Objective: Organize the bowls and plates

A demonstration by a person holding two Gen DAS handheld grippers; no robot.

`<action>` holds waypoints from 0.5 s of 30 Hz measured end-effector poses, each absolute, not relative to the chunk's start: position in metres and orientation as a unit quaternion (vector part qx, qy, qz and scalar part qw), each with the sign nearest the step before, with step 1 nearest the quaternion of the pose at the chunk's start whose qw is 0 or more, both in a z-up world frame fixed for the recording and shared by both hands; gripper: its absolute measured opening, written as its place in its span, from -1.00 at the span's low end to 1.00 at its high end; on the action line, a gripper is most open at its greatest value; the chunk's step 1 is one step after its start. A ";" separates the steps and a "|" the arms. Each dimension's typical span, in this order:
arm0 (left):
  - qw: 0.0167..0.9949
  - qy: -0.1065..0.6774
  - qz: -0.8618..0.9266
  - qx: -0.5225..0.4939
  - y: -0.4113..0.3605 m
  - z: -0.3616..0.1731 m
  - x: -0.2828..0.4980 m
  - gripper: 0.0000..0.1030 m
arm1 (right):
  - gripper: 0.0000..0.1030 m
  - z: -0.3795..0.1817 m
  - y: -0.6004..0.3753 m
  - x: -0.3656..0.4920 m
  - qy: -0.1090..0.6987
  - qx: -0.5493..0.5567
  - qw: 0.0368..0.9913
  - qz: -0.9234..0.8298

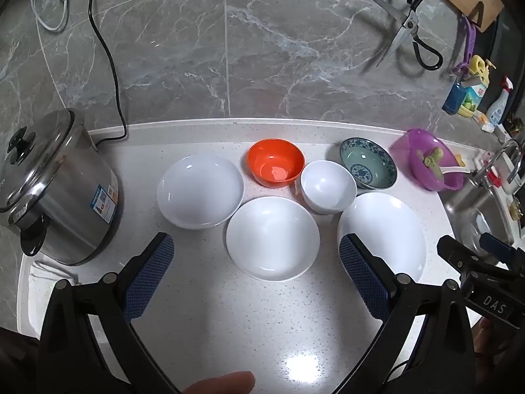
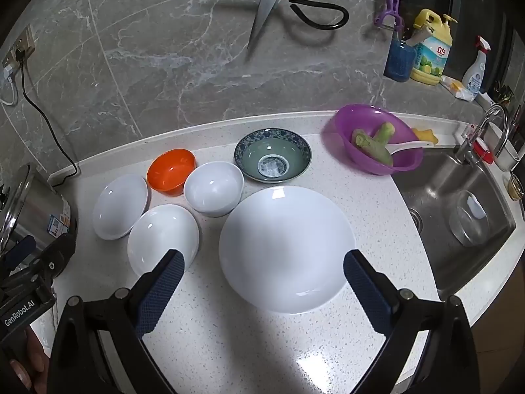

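Observation:
Three white plates lie on the speckled counter: a left plate (image 1: 200, 190) (image 2: 119, 207), a middle plate (image 1: 272, 238) (image 2: 163, 238) and a right plate (image 1: 384, 233) (image 2: 285, 246). Behind them stand an orange bowl (image 1: 275, 166) (image 2: 170, 170), a small white bowl (image 1: 328, 186) (image 2: 213, 187) and a blue patterned bowl (image 1: 367, 162) (image 2: 272, 155). My left gripper (image 1: 256, 246) hovers open just short of the middle plate. My right gripper (image 2: 264, 262) hovers open over the near part of the right plate. Neither holds anything.
A steel rice cooker (image 1: 55, 190) stands at the left with its cord plugged into the wall. A purple bowl (image 2: 374, 138) with vegetable scraps and a spoon sits by the sink (image 2: 459, 203) at the right. Scissors (image 2: 279, 3) hang on the tiled wall; bottles (image 2: 430, 49) stand behind the sink.

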State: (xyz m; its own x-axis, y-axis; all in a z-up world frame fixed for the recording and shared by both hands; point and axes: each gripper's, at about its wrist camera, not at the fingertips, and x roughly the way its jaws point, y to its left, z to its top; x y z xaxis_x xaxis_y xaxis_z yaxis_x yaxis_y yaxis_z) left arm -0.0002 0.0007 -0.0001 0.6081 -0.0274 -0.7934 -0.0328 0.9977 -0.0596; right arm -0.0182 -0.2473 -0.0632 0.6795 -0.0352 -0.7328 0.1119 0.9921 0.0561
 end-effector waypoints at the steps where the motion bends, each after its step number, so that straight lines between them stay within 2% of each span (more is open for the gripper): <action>1: 0.895 0.445 0.003 -0.032 0.001 0.000 0.000 0.99 | 0.94 -0.063 -0.247 -0.018 0.397 0.049 0.916 -0.040; 15: 0.894 0.447 0.005 -0.027 0.001 -0.001 0.000 0.99 | 0.94 -0.063 -0.246 -0.019 0.397 0.044 0.916 -0.042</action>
State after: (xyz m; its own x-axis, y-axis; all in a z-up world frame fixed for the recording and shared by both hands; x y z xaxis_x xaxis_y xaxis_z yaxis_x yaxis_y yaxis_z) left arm 0.0003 0.0012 -0.0010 0.6008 -0.0154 -0.7993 -0.0322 0.9985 -0.0434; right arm -0.0194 -0.2456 -0.0631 0.6809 -0.0429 -0.7311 0.1124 0.9926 0.0464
